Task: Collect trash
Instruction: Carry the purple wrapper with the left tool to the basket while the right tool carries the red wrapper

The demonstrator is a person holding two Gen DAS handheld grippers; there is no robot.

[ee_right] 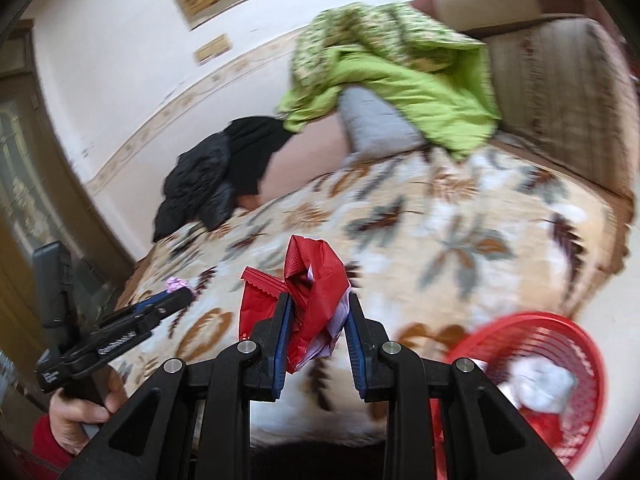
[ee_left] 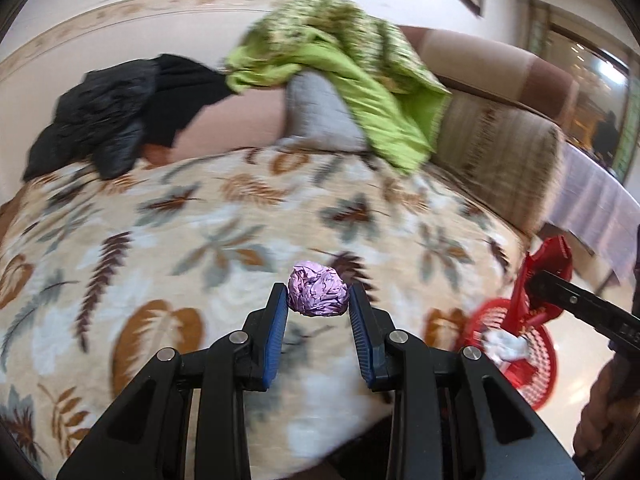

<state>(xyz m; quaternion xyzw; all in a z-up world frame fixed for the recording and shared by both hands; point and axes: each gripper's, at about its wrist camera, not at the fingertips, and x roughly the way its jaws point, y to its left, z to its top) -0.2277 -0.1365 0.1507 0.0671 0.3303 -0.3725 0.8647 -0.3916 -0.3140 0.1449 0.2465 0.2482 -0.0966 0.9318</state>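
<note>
The left tool (ee_left: 318, 294) is clamped on a crumpled ball of purple foil (ee_left: 318, 291), pinched between its blue pads and carried above the sofa seat (ee_left: 160, 232), which is draped in a cream cover printed with brown and grey leaves. The right tool (ee_right: 318, 306) is clamped on a crinkled red plastic wrapper (ee_right: 308, 300) that sticks up past its tips, also in the air over the seat's front edge. A round red plastic basket (ee_right: 560, 328) sits on the floor just beside the sofa's front corner and already holds a wad of white paper (ee_right: 544, 384) and some red scrap. Both pieces appear collected but not yet dropped; the remaining work seems to be bringing them over the basket and releasing them. No other loose trash shows on the seat, though the views are blurred.
</note>
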